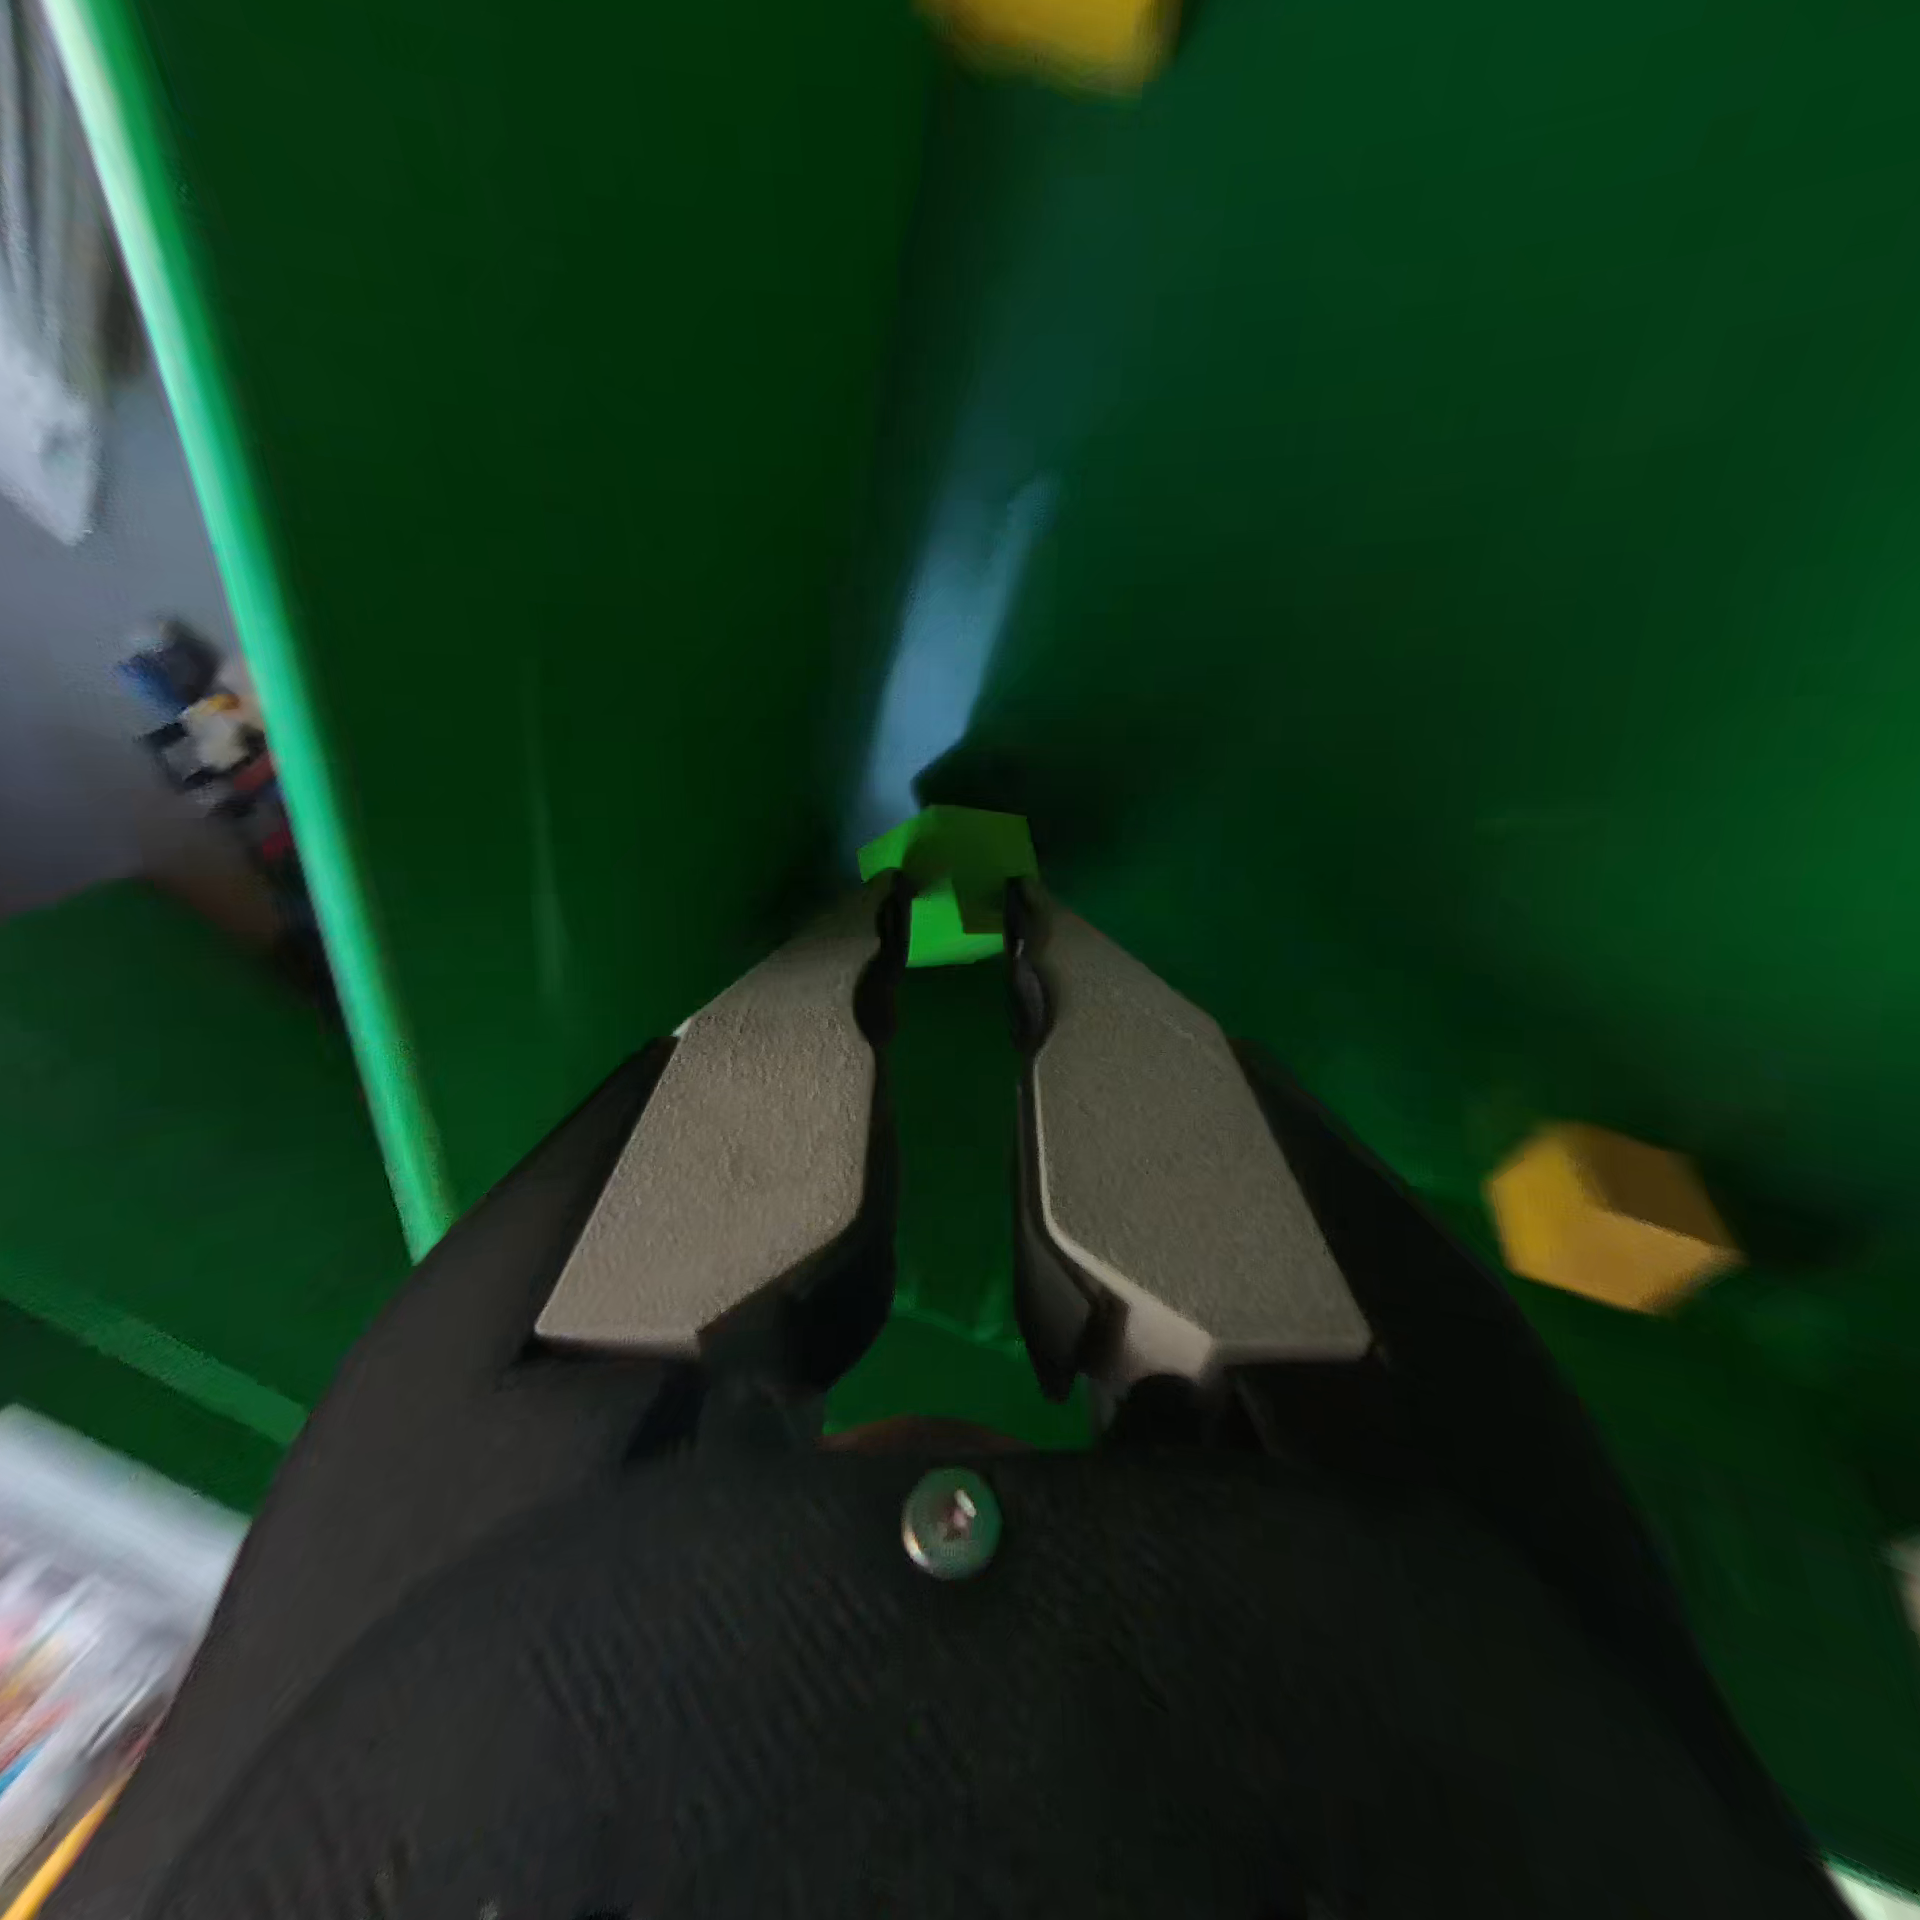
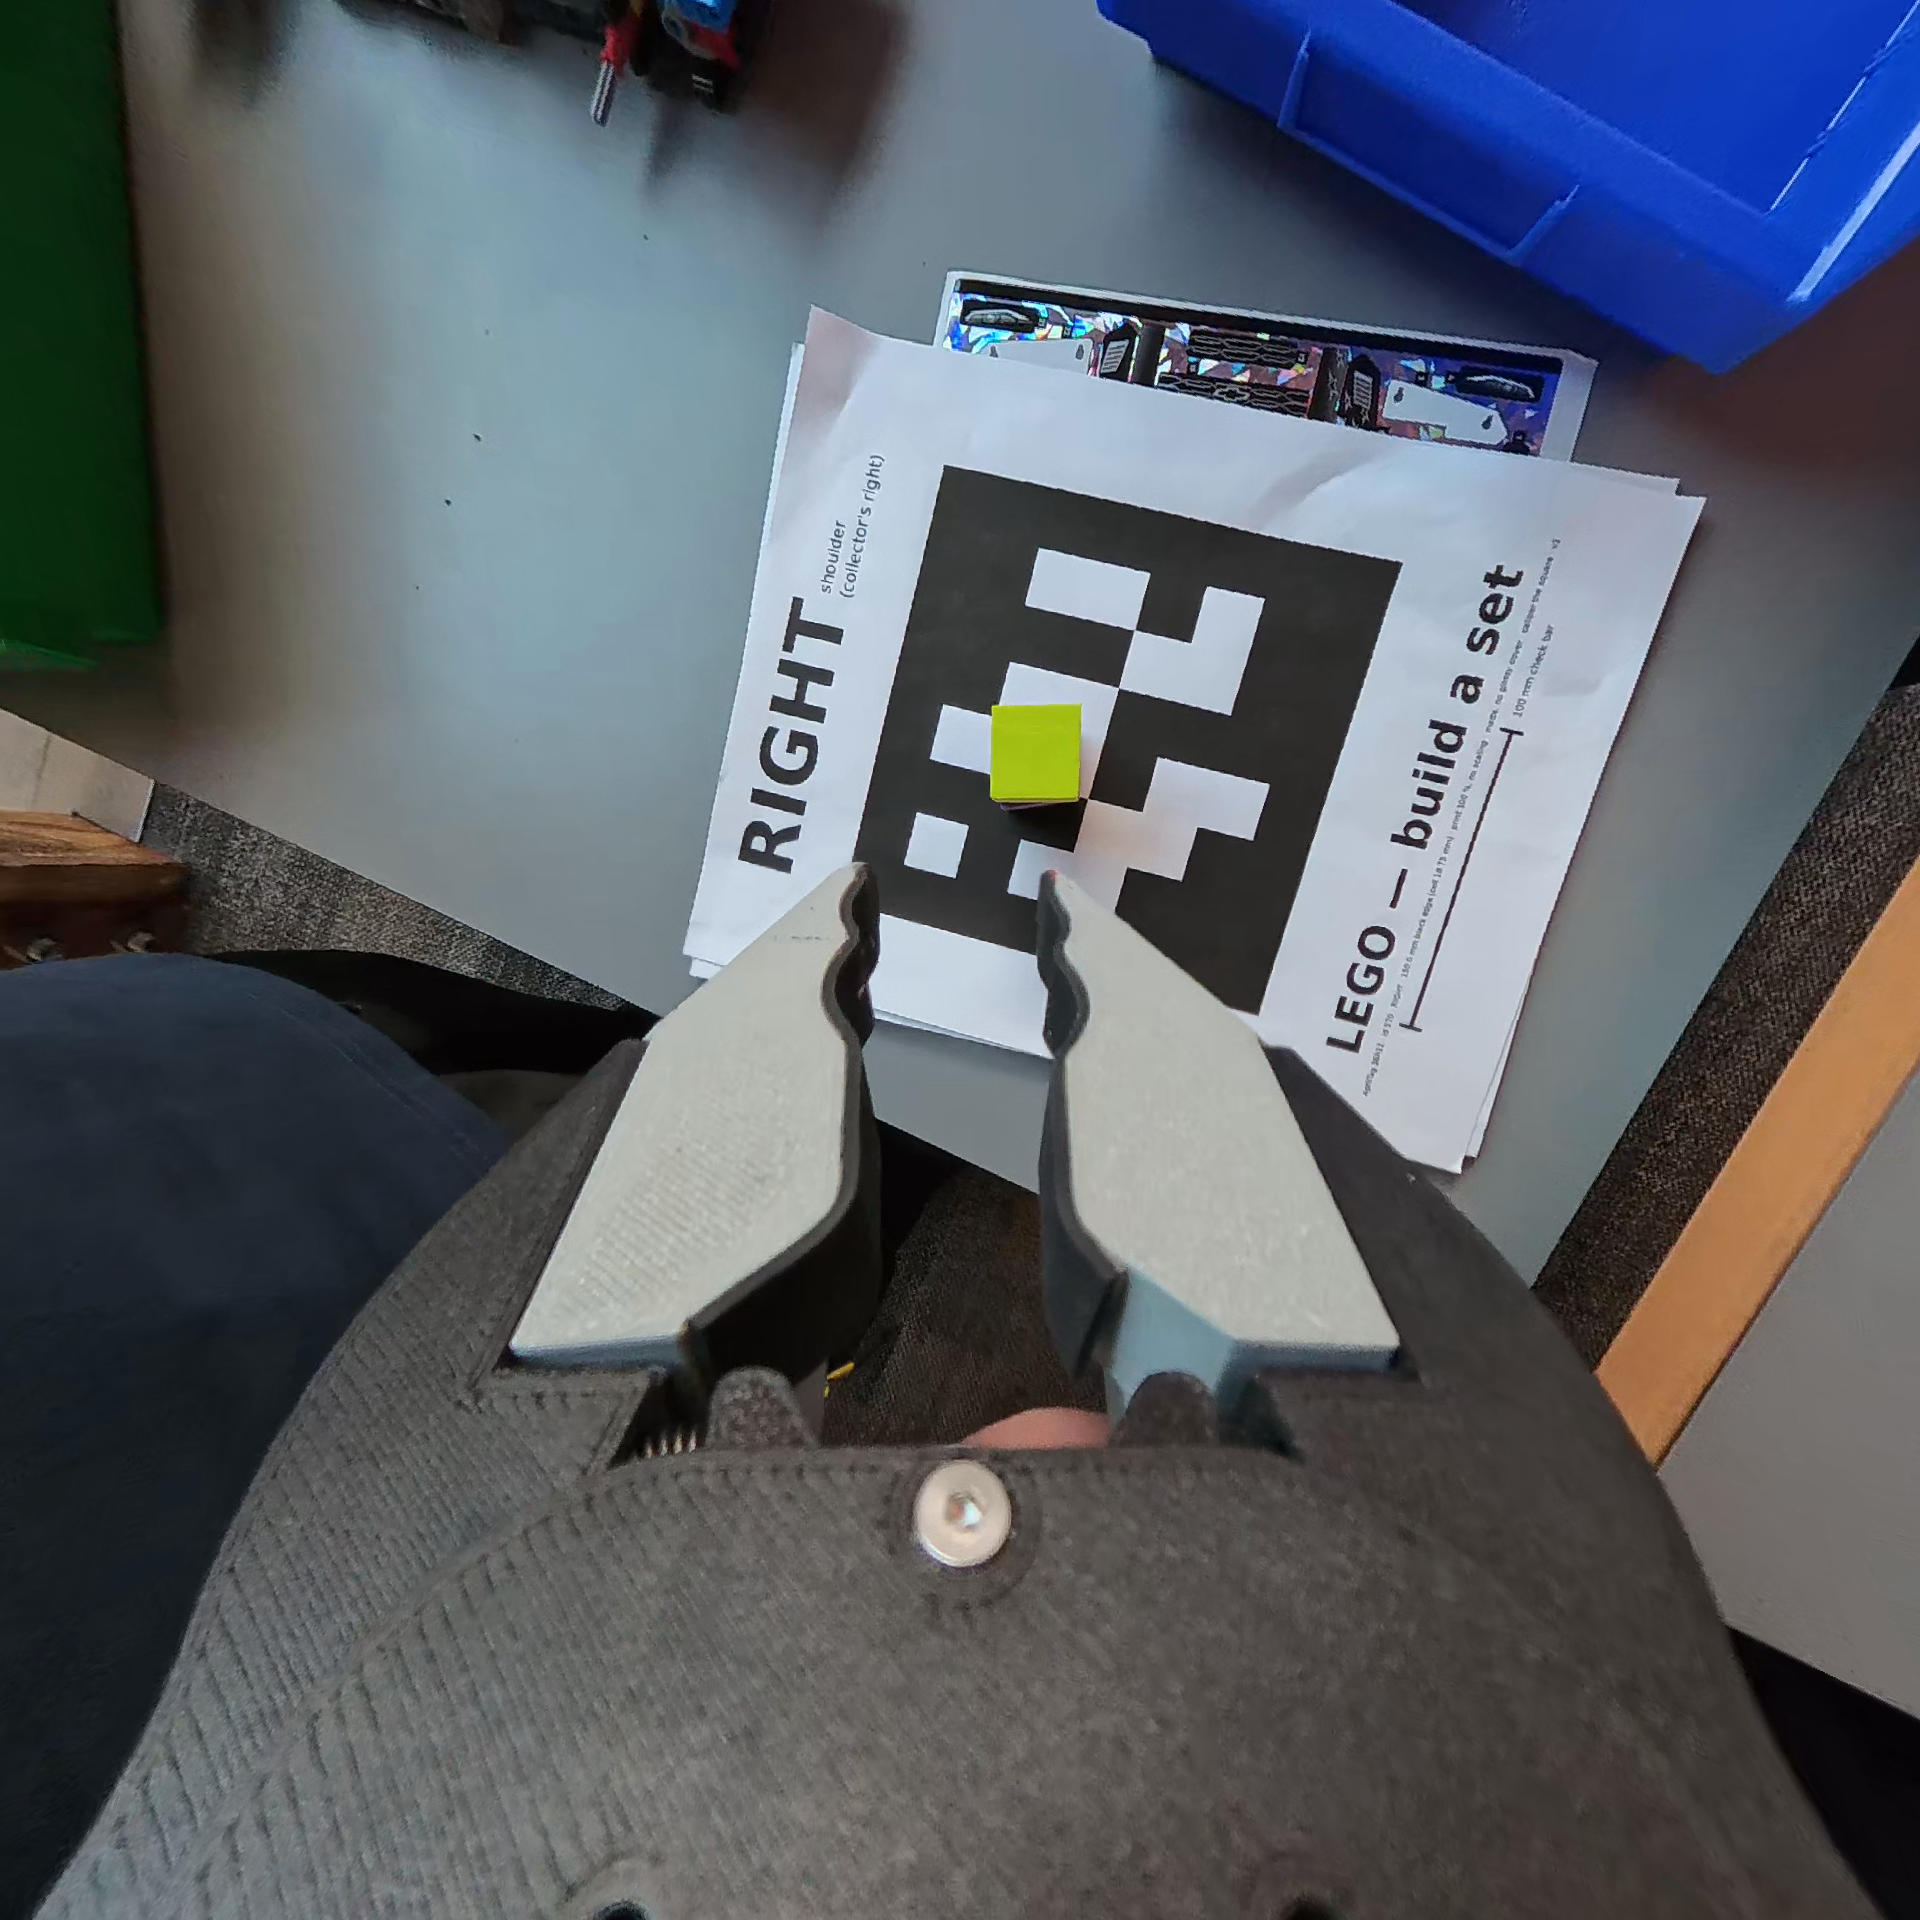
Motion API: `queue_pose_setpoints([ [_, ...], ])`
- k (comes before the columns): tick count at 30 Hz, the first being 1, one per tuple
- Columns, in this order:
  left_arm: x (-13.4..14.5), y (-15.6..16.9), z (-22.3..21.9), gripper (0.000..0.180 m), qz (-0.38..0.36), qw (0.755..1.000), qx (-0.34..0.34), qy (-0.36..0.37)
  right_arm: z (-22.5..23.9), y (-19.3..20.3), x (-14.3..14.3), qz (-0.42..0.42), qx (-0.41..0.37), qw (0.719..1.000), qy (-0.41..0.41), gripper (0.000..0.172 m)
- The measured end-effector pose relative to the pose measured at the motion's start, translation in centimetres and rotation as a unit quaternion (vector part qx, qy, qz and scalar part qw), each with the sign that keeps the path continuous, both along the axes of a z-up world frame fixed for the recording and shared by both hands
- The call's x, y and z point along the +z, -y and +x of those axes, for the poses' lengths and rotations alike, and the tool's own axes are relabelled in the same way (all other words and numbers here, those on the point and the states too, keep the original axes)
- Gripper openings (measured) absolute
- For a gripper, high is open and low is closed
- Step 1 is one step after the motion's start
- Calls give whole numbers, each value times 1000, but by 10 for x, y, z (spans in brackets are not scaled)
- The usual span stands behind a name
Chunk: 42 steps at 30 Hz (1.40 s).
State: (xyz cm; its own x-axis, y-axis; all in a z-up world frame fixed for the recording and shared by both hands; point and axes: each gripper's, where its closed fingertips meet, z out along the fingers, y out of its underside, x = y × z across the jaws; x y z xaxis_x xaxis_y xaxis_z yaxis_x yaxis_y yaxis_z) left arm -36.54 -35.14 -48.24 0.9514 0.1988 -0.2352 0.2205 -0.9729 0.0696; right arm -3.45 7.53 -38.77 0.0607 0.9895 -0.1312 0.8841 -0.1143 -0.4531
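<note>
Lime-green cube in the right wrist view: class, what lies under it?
The lime-green cube sits on a printed sheet with a black-and-white square marker, atop more sheets. A thin dark layer edges its base; anything beneath is covered.

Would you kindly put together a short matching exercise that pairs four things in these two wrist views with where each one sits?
Things:
1. bright green brick
2. lime cube
3. yellow block
4. blue bin

Places:
A. lying loose inside the green bin
B. top right corner of the right wrist view
C. between the left gripper fingertips
D. on the black-and-white marker sheet

Pairs: 1-C, 2-D, 3-A, 4-B
</note>
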Motion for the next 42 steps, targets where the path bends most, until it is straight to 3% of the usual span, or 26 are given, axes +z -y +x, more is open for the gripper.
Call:
queue_pose_setpoints([
  [3,23,-56,49,17,185,976,1,112,-4,2,0,-6,4,1000,-3,28],
  [4,30,-61,52,17,209,971,14,117,-5,3,-1,-7,6,1000,-3,28],
  [9,31,-50,44,17,211,970,67,103,-9,7,-6,-12,20,1000,0,28],
  [18,0,-60,90,15,197,971,47,126,-14,22,-3,-38,35,999,-6,29],
  [25,25,-71,95,15,249,959,71,115,-30,70,16,-118,78,989,-34,32],
  [28,58,-88,99,15,344,917,136,150,-45,98,31,-133,113,983,-52,33],
  [33,140,-132,117,14,519,785,220,258,-77,159,68,-134,196,967,-96,34],
  [39,203,-180,170,14,590,682,217,374,-114,211,109,-83,284,943,-149,39],
  [42,212,-194,187,14,601,656,220,400,-121,223,111,-76,302,938,-154,41],
])
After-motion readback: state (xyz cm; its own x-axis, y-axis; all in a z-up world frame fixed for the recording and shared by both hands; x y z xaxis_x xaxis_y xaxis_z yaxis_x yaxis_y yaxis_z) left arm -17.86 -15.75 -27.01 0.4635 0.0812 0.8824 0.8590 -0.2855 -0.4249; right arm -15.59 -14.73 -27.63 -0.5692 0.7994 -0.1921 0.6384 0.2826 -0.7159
